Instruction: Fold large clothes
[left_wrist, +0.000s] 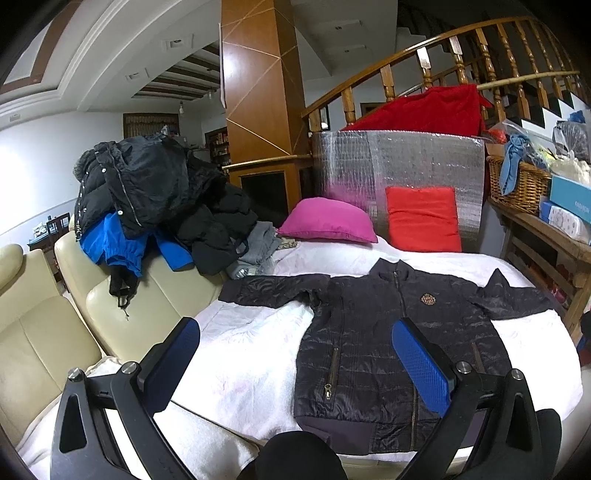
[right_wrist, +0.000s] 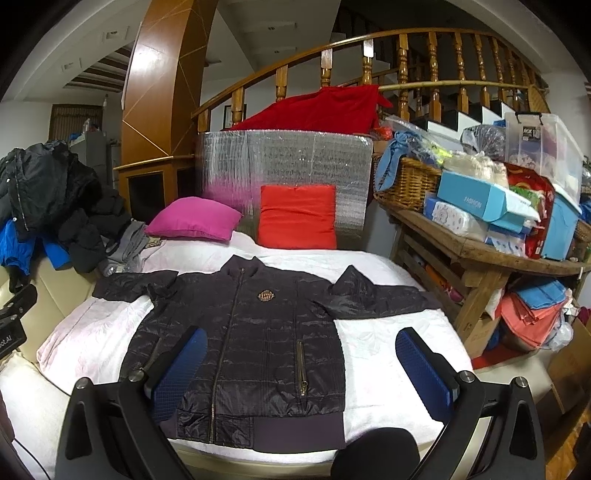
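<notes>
left gripper (left_wrist: 295, 354) fingers spread, right gripper (right_wrist: 301, 363) likewise

The dark quilted jacket (left_wrist: 391, 354) (right_wrist: 251, 332) lay flat and face up on the white bedcover (left_wrist: 236, 354) (right_wrist: 388, 354). The front zipper was closed. Both sleeves extended sideways from the shoulders. The collar pointed toward the far end; the ribbed hem lay at the near edge. A small emblem marked the chest. Each side carried a zipped pocket.

bare white sheet (right_wrist: 384, 354) flanking jacket (right_wrist: 255, 332), clothes pile (left_wrist: 155, 199) left, cluttered bench (right_wrist: 480, 251) right
</notes>
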